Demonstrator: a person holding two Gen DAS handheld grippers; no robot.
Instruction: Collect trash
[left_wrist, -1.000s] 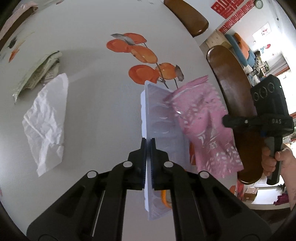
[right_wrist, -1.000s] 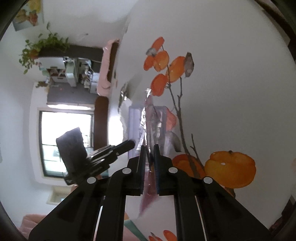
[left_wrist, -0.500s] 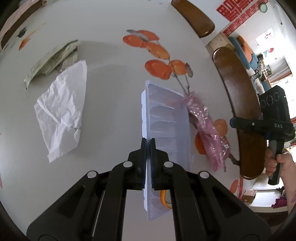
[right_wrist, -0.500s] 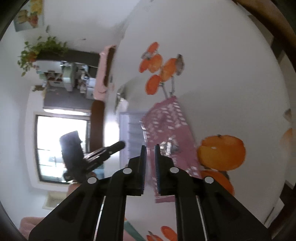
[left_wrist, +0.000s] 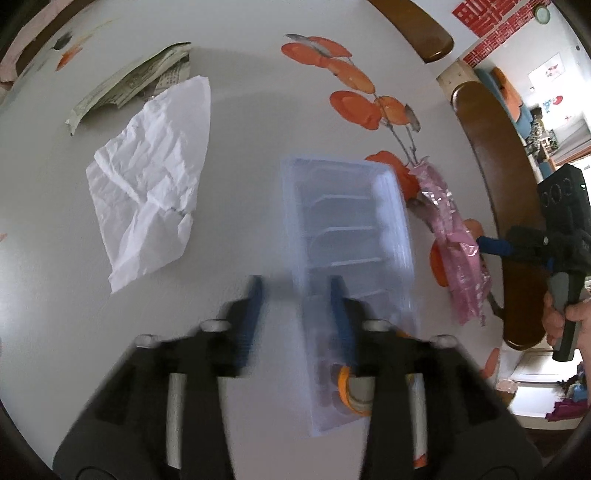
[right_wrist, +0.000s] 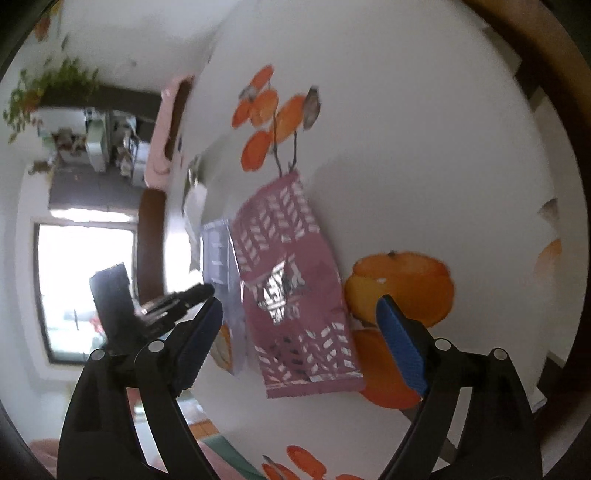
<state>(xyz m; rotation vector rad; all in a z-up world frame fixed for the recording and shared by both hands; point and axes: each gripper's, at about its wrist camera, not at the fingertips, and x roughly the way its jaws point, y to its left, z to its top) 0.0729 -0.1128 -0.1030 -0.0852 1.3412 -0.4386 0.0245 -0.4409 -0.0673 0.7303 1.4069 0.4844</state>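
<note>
Now both grippers' fingers are spread apart — left gripper (left_wrist: 295, 314) over clear tray (left_wrist: 347, 236), right gripper (right_wrist: 299, 321) over pink wrapper (right_wrist: 291, 291).

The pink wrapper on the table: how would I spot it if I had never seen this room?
Start at the white table printed with orange fruit. Near its middle lies a clear plastic tray; the pink wrapper lies right beside it. It alone is pink, with white dashes and a silvery torn patch; the crumpled paper is plain white.

Your left camera looks down at the table (left_wrist: 240, 206) from close up. Your right one looks sideways across it — both see the pink wrapper (right_wrist: 295, 288) and clear tray (left_wrist: 347, 229).
</note>
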